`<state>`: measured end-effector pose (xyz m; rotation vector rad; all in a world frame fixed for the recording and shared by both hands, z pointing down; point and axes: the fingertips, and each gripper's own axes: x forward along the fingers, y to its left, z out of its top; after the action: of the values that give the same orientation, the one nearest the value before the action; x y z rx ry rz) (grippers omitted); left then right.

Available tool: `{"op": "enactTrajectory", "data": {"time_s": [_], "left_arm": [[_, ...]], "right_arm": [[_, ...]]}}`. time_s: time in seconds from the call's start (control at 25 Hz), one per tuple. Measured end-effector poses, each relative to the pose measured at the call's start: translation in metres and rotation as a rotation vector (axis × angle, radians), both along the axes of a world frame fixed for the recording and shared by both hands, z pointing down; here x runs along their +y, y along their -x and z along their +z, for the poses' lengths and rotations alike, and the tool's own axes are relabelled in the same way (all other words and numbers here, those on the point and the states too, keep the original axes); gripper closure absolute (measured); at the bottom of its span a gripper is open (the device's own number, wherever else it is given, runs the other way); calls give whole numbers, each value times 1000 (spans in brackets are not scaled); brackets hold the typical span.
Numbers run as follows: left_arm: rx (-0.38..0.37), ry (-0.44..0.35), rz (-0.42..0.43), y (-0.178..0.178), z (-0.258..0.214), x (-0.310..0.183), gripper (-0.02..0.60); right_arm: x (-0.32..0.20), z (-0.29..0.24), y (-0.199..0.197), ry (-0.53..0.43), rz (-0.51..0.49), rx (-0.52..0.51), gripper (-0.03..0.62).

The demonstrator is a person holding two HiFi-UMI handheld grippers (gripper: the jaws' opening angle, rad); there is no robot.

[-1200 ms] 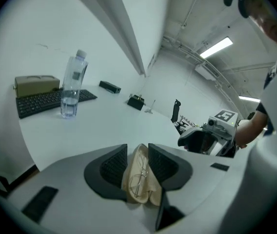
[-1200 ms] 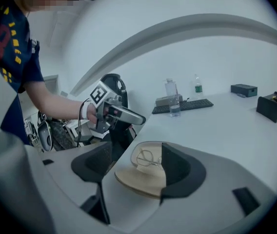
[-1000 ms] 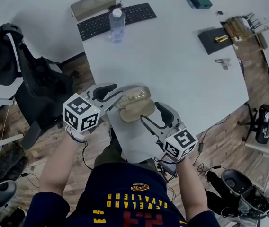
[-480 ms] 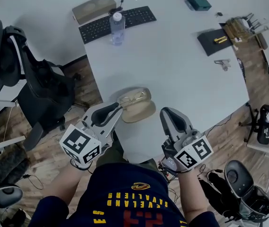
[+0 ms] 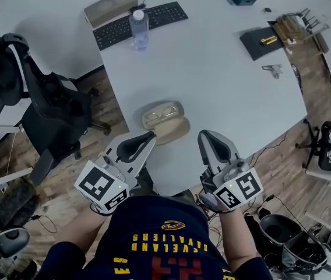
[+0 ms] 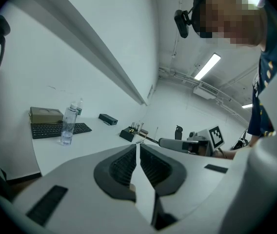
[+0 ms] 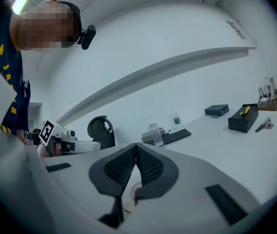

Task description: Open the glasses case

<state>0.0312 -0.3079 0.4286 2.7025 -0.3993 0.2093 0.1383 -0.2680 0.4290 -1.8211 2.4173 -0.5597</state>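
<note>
The tan glasses case (image 5: 166, 122) lies open near the front edge of the white table (image 5: 212, 80), with a pair of glasses (image 5: 162, 114) in its far half. Both grippers hang in front of the case, apart from it. My left gripper (image 5: 151, 136) points at the case's left end. Its jaws have just been closing and now stand together with nothing between them, as the left gripper view (image 6: 137, 146) shows. My right gripper (image 5: 202, 135) is shut and empty to the right of the case, its pads meeting in the right gripper view (image 7: 136, 145).
At the table's far side stand a black keyboard (image 5: 136, 17), a water bottle (image 5: 138, 29) and a tan box (image 5: 110, 6). A black tray (image 5: 263, 41) and a small metal item (image 5: 272, 69) lie at the right. An office chair (image 5: 25, 92) stands left of the table.
Both grippers have drawn back from the case toward the person and risen, and their jaws have gone from wide open to together. The case stays open on the table.
</note>
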Motion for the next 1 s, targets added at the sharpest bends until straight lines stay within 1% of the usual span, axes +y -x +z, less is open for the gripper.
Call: {"op": "enactTrajectory", "data": {"time_s": [0.16,0.4,0.68,0.8,1.0], "left_arm": [[8,1,10,-4,-4,6,546],[23,-4,27,-10,-8,10,546],[11,-2,33,-7,-5,16,546],[0,-9,34,-6,-4,16,546],[-4,3,32,-6,1,17,546]], "right_arm": [[3,-8,-3,-14,12,5,577],[0,-24,-9,-42,27,37,577],[4,-26,-15,-31,68,70,577],[3,-24,-15,-29,70,80,577],[4,-18,-12,-17,66,94,577]]}}
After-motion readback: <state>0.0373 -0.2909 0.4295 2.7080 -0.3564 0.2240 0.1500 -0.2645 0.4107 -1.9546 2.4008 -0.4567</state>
